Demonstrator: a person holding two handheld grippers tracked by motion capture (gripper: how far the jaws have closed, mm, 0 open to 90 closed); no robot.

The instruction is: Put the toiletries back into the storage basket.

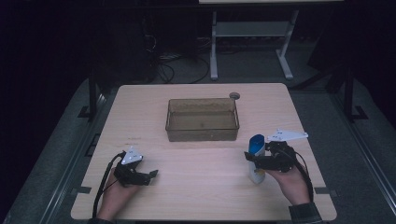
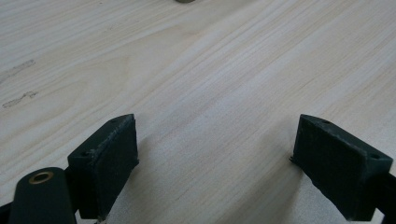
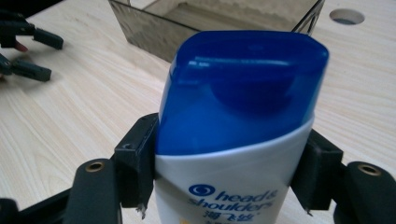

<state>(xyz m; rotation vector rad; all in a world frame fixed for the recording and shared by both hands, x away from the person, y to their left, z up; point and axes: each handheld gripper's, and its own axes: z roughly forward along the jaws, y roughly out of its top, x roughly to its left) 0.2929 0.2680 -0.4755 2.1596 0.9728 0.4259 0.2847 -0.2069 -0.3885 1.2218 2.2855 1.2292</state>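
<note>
Bottle, white with blue cap, clamped in right hand-held gripper.

Your left gripper: black, boxy jaw blocks, brass-ringed screw hole, grey three-cornered plate on top, black cable trailing. Your right gripper matched: black jaws, brass-ringed holes, grey plate, black cable. Your right sleeve was dark, cuff ribbed.

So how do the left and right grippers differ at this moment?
The left gripper has its jaws spread wide with nothing but bare table between them; the right gripper is shut on the shampoo bottle, just below its blue cap. In the high view the left gripper sits near the table's left front, the right gripper nearer the brown bin. Both are hand-held with black jaws.
</note>
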